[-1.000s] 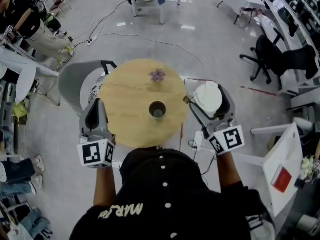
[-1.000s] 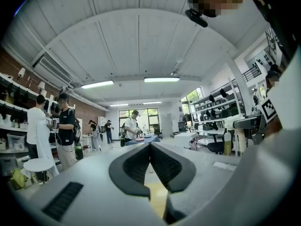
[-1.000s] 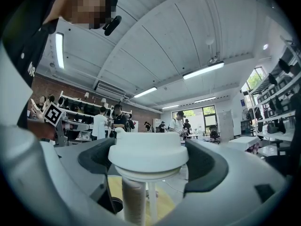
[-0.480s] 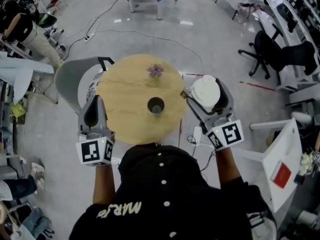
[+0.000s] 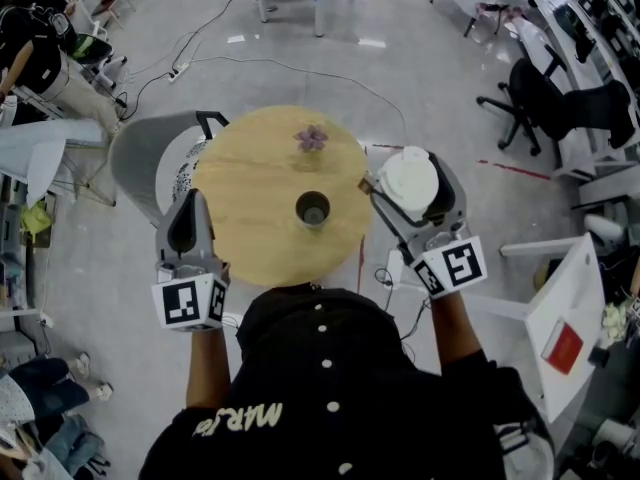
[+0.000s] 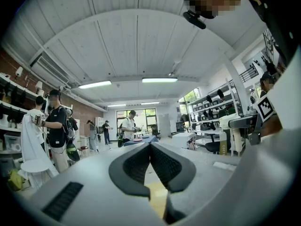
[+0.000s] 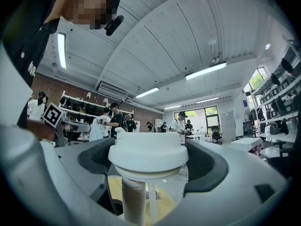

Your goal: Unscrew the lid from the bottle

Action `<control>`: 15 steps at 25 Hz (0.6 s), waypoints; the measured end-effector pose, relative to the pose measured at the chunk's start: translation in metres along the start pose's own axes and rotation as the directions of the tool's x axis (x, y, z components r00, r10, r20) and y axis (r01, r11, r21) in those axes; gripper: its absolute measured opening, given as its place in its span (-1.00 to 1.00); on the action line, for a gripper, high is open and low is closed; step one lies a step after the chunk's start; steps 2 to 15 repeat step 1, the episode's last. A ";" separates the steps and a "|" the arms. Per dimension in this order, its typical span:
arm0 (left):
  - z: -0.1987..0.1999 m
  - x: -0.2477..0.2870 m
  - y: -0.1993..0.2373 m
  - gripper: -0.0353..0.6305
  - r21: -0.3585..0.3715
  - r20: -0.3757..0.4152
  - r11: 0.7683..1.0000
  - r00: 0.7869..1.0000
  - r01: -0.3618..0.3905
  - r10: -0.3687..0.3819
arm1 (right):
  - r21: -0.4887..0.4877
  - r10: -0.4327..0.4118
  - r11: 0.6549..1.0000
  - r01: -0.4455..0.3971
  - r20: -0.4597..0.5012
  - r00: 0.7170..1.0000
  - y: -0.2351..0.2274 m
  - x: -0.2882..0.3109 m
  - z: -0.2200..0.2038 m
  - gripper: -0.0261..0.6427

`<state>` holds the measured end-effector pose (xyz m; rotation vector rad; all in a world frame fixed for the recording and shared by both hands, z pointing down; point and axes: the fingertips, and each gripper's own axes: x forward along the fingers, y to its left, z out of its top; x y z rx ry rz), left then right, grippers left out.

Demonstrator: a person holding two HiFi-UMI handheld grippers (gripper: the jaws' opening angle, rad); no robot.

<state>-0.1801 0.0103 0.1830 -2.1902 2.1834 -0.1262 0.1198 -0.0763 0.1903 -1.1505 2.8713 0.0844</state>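
While the white lid (image 5: pixel 410 182) sits clamped in the right gripper (image 5: pixel 398 176), the open bottle (image 5: pixel 313 209) stands mid-table.
The lid hangs just past the right edge of the round table (image 5: pixel 250 238) — the left gripper (image 5: pixel 189 208), jaws together and empty, is at the left edge, with a grey chair (image 5: pixel 135 163) beside it; a small purple thing (image 5: pixel 313 139) lies beyond the bottle.

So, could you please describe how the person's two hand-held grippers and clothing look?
Both the left hand-held gripper and the right hand-held gripper are smooth grey shells with black textured pads, each carrying a cube with black-and-white square markers. The person wears a black top with white buttons and white lettering.
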 end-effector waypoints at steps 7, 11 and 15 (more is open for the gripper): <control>0.000 0.000 0.000 -0.88 0.007 0.001 1.000 1.000 0.004 -0.004 | 0.000 0.001 1.000 -0.001 0.001 1.000 0.001 0.001 0.000 0.48; 0.000 0.000 0.000 -0.88 0.007 0.001 1.000 1.000 0.004 -0.004 | 0.000 0.001 1.000 -0.001 0.001 1.000 0.001 0.001 0.000 0.48; 0.000 0.000 0.000 -0.88 0.007 0.001 1.000 1.000 0.004 -0.004 | 0.000 0.001 1.000 -0.001 0.001 1.000 0.001 0.001 0.000 0.48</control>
